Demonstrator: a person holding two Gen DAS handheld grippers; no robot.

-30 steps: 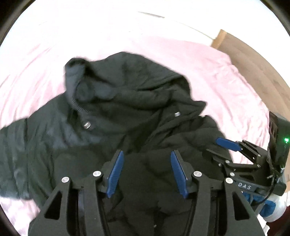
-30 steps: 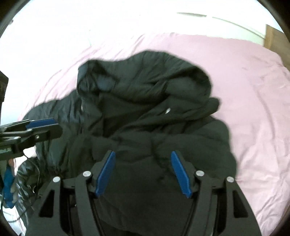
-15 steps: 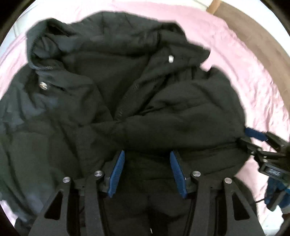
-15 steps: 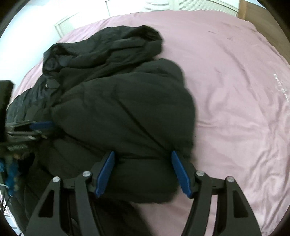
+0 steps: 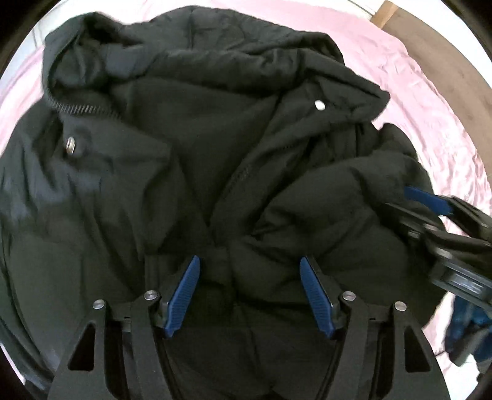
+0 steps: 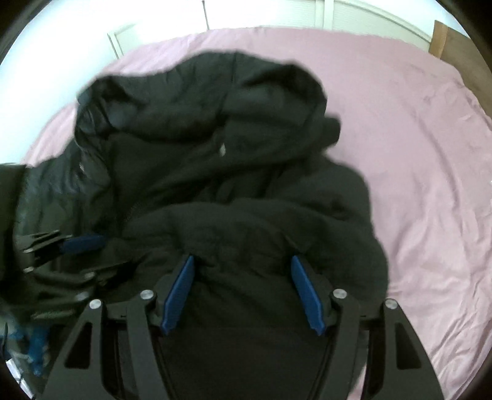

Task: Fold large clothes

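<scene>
On our left, the left gripper (image 5: 249, 290) has its jaws spread wide, hovering just above the black puffer jacket (image 5: 190, 147), which lies rumpled on the pink bed sheet (image 5: 430, 101). The right gripper (image 6: 241, 290) likewise shows jaws wide apart, padded fabric bulging between them; we cannot tell whether they touch it. The left view alone shows a metal snap (image 5: 70, 144) at 10 o'clock. The right view alone shows white cupboard doors (image 6: 160, 27) at 12 o'clock.
</scene>
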